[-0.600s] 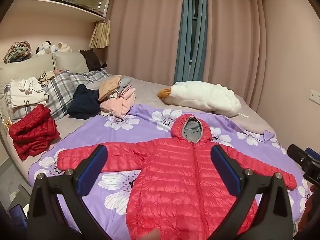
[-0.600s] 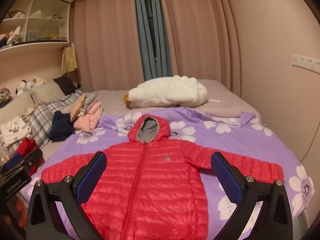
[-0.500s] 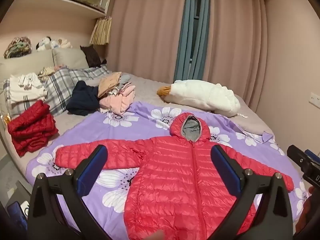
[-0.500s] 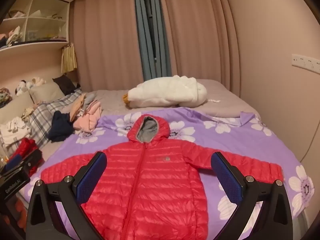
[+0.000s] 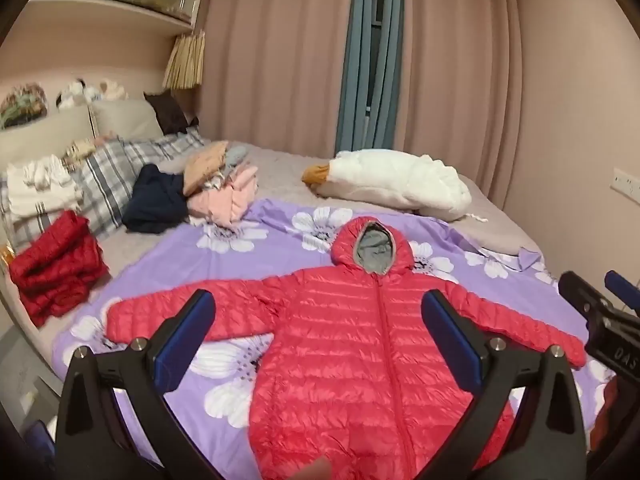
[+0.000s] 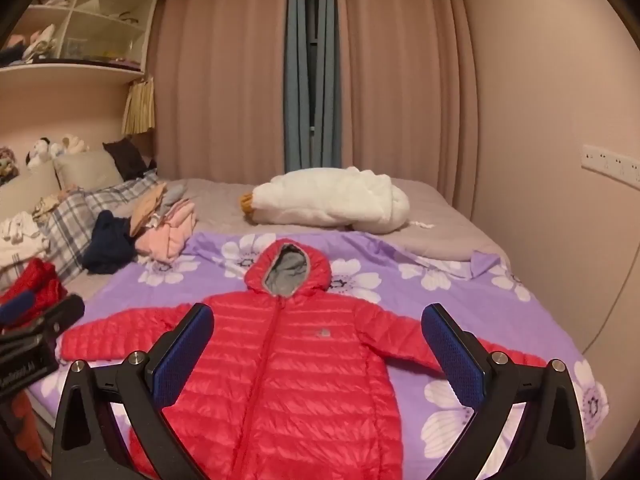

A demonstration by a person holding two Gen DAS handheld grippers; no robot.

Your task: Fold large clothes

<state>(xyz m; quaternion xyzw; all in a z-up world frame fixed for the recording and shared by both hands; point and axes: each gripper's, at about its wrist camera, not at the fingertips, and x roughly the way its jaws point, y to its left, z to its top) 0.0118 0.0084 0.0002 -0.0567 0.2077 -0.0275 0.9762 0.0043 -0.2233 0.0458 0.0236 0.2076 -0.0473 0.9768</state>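
Broadly spread, the red puffer jacket (image 5: 360, 344) lies flat and zipped on the purple flowered sheet (image 5: 280, 248), hood towards the far side of the bed (image 6: 440, 216) and both sleeves stretched out left and right. Its hem runs off the near edge of both views, so where it ends against the bed's near edge cannot be told. Open sheet shows beyond the hood and under each sleeve; the right sleeve's cuff comes close to the sheet's right border.

Both tongs hover above the jacket with jaws wide apart and nothing between them: the left tongs (image 5: 318, 336) over its left half, the right tongs (image 6: 318, 338) over the chest.

Far behind the hood rests a white goose plush (image 6: 332, 202). To the far left sit a pile of pink and tan clothes (image 5: 224, 192), a dark navy garment (image 5: 154, 204), a plaid pillow (image 5: 108, 172), and, nearer, a folded red jacket (image 5: 56, 268), all clear of the sleeves.

A small grey chest logo (image 6: 316, 334) is too blurred to read.
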